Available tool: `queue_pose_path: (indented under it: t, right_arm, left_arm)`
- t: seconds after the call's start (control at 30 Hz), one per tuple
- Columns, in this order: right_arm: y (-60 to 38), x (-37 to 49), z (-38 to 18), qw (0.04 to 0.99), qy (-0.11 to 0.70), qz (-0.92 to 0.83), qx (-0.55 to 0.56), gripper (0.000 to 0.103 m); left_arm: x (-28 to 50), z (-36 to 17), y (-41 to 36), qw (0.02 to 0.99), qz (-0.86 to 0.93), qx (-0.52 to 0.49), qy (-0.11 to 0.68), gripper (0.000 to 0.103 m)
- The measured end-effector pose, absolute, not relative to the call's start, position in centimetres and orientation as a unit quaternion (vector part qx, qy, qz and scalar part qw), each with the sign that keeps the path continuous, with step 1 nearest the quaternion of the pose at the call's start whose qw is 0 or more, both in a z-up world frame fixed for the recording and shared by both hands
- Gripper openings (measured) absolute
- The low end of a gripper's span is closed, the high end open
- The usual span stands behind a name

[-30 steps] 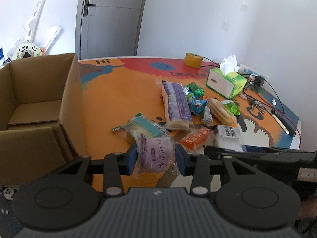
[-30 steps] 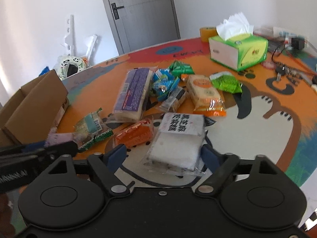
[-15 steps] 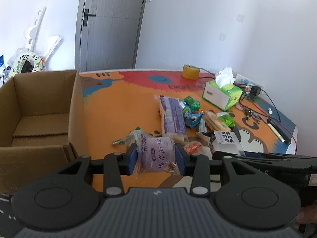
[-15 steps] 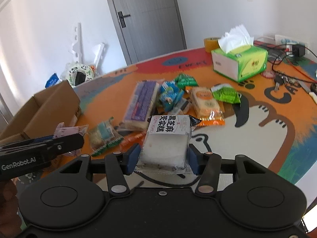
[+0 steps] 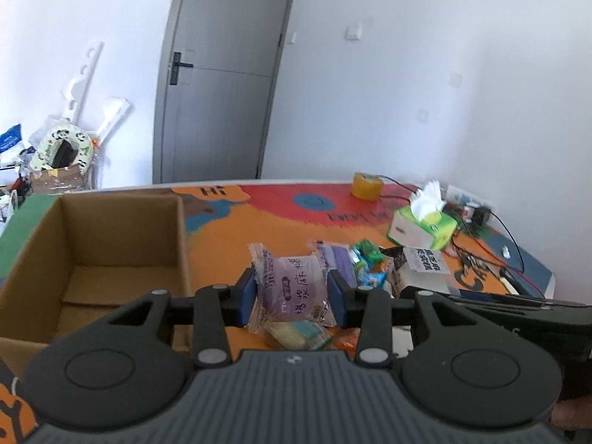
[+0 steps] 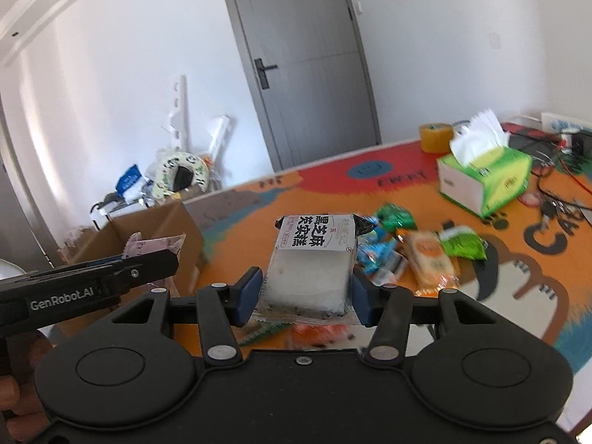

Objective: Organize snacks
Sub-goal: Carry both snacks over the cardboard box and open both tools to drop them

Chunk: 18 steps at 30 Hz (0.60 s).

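Your left gripper [image 5: 292,294] is clamped on one purple snack packet [image 5: 292,288], both blue pads pressed against its sides, centre of the left wrist view, lifted off the table. Your right gripper [image 6: 306,292] is clamped on one white cake packet [image 6: 314,262] with a black-lettered label, centre of the right wrist view, also off the table.

One open cardboard box [image 5: 122,251] sits left of centre in the left view, just left of the purple packet; its floor shows bare, its near wall is cut by the gripper body. In the right view only a corner of it shows, behind the other gripper's arm.

Loose snacks on the orange table [image 6: 259,222], right of centre: you can count one orange-labelled bar [image 6: 431,259], two green packets and a blue one, all blurred. More lie under both grippers, hidden; an orange wrapper and a striped pale one peek out. Exact total: cannot tell.

One tissue box [image 6: 484,177] and one tape roll [image 6: 436,137] stand upper right, with tangled cables at the right edge, cut off.

Open table runs between box and snack pile. The table's far edge lies just behind the box.
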State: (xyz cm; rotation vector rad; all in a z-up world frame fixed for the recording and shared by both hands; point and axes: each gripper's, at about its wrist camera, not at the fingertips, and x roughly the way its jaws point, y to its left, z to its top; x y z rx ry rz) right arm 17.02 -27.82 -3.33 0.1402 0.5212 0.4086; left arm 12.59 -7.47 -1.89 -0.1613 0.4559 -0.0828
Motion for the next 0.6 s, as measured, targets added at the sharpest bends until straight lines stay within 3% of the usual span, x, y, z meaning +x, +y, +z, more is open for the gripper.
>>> queue_pose_path:
  t: [0.6]
  right_arm:
    - [-21.0,17.2,-2.0,0.927,0.245,0.278,0.062,0.051]
  left_arm:
    - [10.9,-1.1,-1.5,0.972,0.034,-0.11,0.204,0.04]
